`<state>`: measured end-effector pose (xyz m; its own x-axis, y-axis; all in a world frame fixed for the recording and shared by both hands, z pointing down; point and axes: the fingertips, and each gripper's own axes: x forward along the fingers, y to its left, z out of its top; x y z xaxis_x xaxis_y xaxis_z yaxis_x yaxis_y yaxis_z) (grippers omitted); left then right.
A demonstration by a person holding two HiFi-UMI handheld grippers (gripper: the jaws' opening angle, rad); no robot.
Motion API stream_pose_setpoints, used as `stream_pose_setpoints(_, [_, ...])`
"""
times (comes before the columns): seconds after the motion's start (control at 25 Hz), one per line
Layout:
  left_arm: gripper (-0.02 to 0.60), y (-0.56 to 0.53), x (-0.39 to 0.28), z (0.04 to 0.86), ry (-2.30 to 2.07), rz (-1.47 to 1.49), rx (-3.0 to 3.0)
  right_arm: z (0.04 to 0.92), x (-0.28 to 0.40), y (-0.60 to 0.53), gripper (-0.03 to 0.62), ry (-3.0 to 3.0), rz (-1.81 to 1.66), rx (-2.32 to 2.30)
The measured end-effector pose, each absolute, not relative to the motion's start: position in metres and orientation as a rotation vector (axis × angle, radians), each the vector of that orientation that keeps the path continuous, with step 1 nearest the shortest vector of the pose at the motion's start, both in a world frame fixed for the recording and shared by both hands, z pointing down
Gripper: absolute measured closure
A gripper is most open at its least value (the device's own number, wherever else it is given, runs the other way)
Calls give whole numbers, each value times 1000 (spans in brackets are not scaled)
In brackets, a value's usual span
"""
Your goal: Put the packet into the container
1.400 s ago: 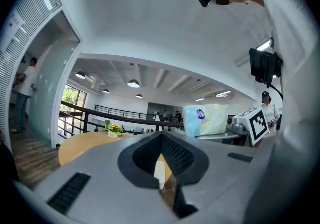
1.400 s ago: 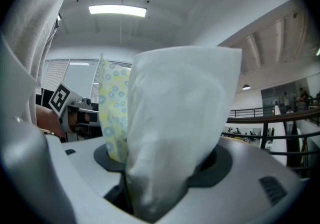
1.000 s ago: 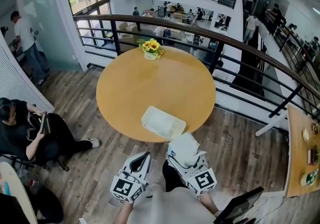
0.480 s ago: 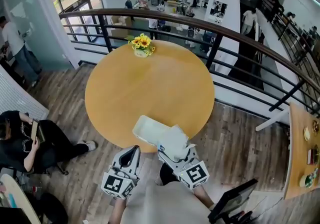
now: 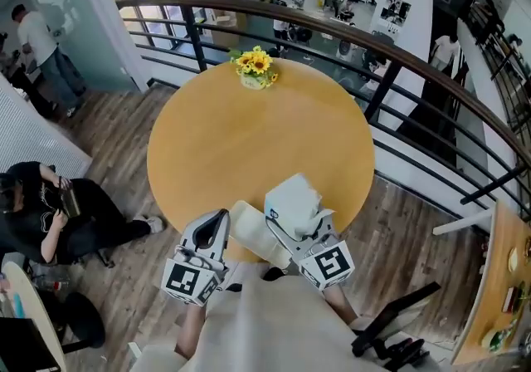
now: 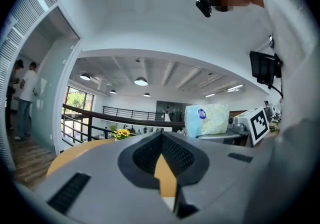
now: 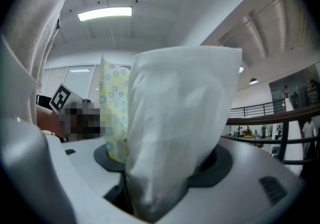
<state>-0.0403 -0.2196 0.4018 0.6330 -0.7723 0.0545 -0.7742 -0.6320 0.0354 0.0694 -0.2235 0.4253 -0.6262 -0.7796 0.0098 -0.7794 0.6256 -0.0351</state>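
Carried forward, the soft white plastic packet [image 5: 292,198] now hangs over the shallow white rectangular container [image 5: 247,227] at lower centre. It is clamped by the right gripper [image 5: 290,219], jaws wide, apparently ready for dropping in. At lower left, the left gripper [image 5: 214,227] waits beside it, jaws together and empty.

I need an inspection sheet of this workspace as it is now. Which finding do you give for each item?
Surface: round wooden table, mostly bare.
Job's things: white container at the table's near edge, partly hidden by the grippers; packet held up beside it, not yet inside.
Clutter: pot of yellow flowers at the far edge.
Grippers: right gripper shut on the packet; left gripper shut, with nothing between its jaws.
Cables: nothing seen.
Surroundings: curved railing behind the table; seated person and standing person at the left; wooden floor.
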Motion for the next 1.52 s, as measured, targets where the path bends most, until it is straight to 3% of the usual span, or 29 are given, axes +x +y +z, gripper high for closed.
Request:
stream_pose_setpoints(0.88, [577,-273,-87,410,-1278,78,2762,430,38,-266,270,2815,-120,-1498])
stream_pose_setpoints(1.52, [577,-255,-85,446,-1239,155,2627,462,43,-248,270,2900,-309,-1497])
